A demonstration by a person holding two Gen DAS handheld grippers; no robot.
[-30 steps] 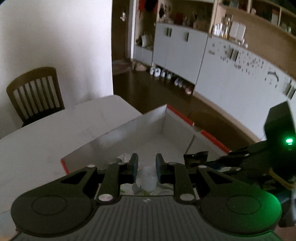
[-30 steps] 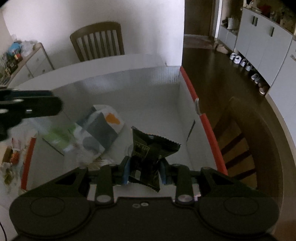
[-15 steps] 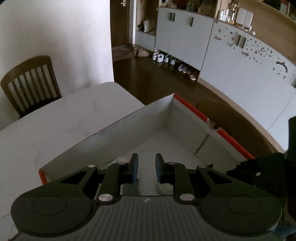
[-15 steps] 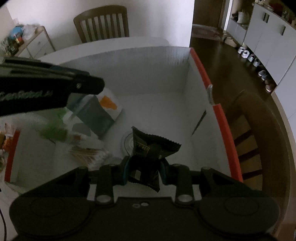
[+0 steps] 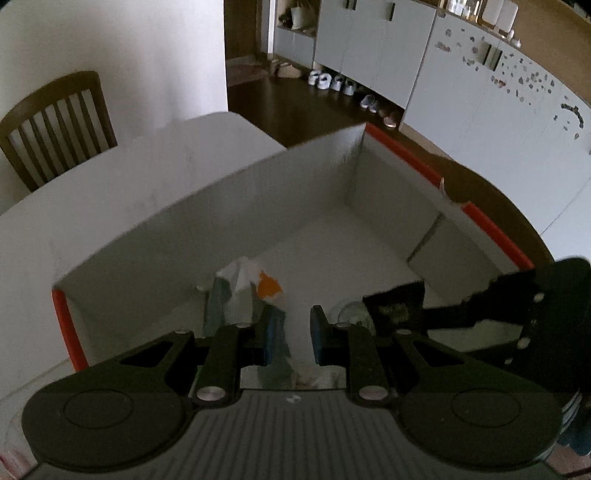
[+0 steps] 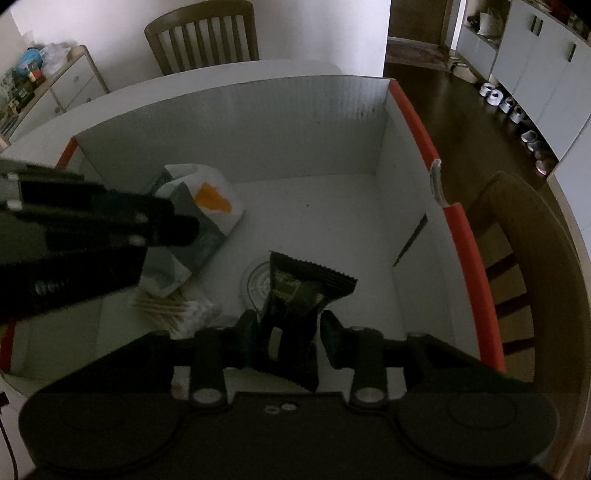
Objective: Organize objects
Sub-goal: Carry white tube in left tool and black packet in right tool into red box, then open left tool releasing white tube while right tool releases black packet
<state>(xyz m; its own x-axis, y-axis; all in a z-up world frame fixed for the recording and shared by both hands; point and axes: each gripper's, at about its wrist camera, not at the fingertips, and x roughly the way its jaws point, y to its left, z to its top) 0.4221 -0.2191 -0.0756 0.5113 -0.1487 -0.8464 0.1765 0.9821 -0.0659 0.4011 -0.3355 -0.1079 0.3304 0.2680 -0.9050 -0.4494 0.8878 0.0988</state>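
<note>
Standing on a white table [image 6: 258, 68], an open white box [image 6: 236, 110] with red-edged flaps was seen from both wrist views, and it serves as the landmark for everything else. Inside the box, near its left wall, a white pouch [image 6: 201, 199] with an orange mark and grey panels was laid on the floor. A bundle of cotton swabs [image 6: 173, 306] was found on the box floor just in front of the pouch. A clear round lid [image 6: 256, 282] was seen near the middle of the box floor.

The right gripper [image 6: 289, 338] was held over the near part of the box, pointing steeply down. A black snack packet [image 6: 299, 291] stood between its jaws, above the clear lid. The jaws had just been opening, and a gap showed beside the packet on the right, so the packet was no longer pinched.

The left gripper [image 5: 292, 334] was held over the left part of the box, above the pouch. Its jaws were at their narrowest, with nothing clearly gripped between the blue pads. A wooden chair [image 6: 201, 33] stood beyond the box, at the table's far side.
</note>
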